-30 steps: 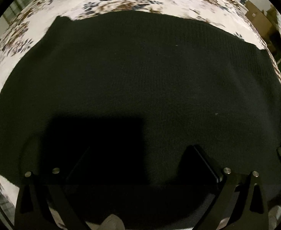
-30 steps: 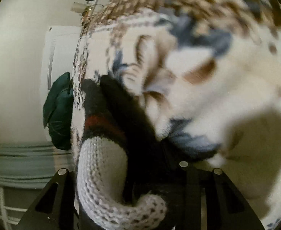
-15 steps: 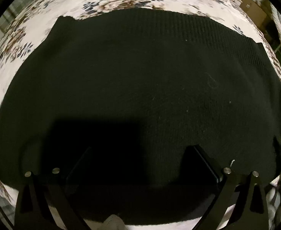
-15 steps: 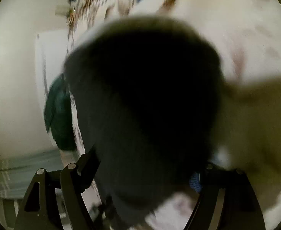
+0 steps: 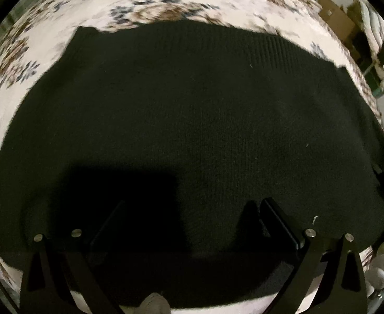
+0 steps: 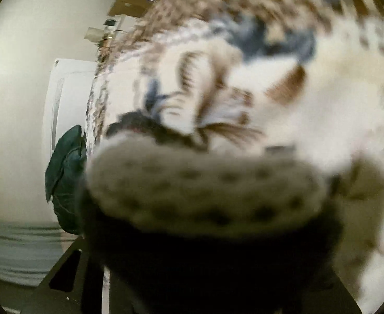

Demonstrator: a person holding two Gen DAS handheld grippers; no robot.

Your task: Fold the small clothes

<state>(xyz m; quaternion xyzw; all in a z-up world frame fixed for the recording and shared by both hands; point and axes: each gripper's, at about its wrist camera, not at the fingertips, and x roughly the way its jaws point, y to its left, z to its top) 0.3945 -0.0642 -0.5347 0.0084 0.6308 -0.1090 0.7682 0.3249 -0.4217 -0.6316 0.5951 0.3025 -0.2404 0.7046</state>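
While the left claw (image 5: 189, 225) hangs spread above the black knit garment (image 5: 192, 120), pinching nothing, that piece lies flat on the floral bedspread (image 5: 165, 2) directly below and ahead of it. The right claw (image 6: 205, 282) has just been closing, and a grey-and-black knitted piece (image 6: 205, 191) now bunches between its jaws, crowding the lens; half a second back a dark mass filled that view. Likely a fresh grip on the knit, ready for a fold. Pad contact is hidden.

Left wrist: steeply down, close over black sweater (image 5: 192, 120). Right wrist: slanting down, floral bedspread (image 6: 336, 99) shared.
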